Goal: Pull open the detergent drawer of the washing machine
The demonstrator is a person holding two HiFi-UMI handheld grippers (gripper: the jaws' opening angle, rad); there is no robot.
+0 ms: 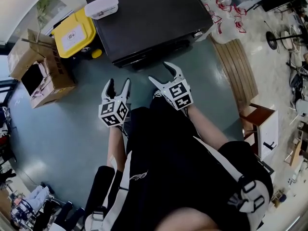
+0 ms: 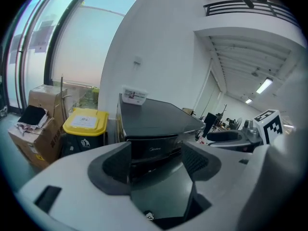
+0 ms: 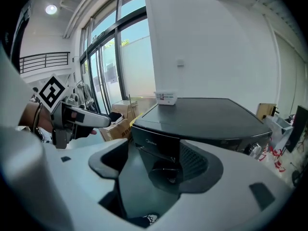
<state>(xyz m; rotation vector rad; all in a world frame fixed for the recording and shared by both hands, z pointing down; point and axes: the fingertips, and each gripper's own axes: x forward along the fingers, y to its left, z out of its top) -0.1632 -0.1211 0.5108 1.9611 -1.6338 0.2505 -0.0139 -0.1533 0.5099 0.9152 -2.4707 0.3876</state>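
The black washing machine (image 1: 149, 18) stands on the floor ahead of me, its front panel facing me. Its detergent drawer (image 3: 153, 147), a dark panel with a small logo, sits at the front's upper left and looks flush with the front; the left gripper view shows the drawer (image 2: 153, 150) between the jaws. My left gripper (image 1: 118, 87) hovers open and empty a short way in front of the machine. My right gripper (image 1: 166, 75) is also open and empty, slightly nearer the front panel. Neither touches the machine.
A white box (image 1: 101, 6) lies on the machine's top. A yellow-lidded bin (image 1: 74, 32) and an open cardboard box (image 1: 41, 69) stand to the left. A slatted wooden bench (image 1: 236, 71) runs along the right. A control knob (image 3: 253, 149) sits at the panel's right end.
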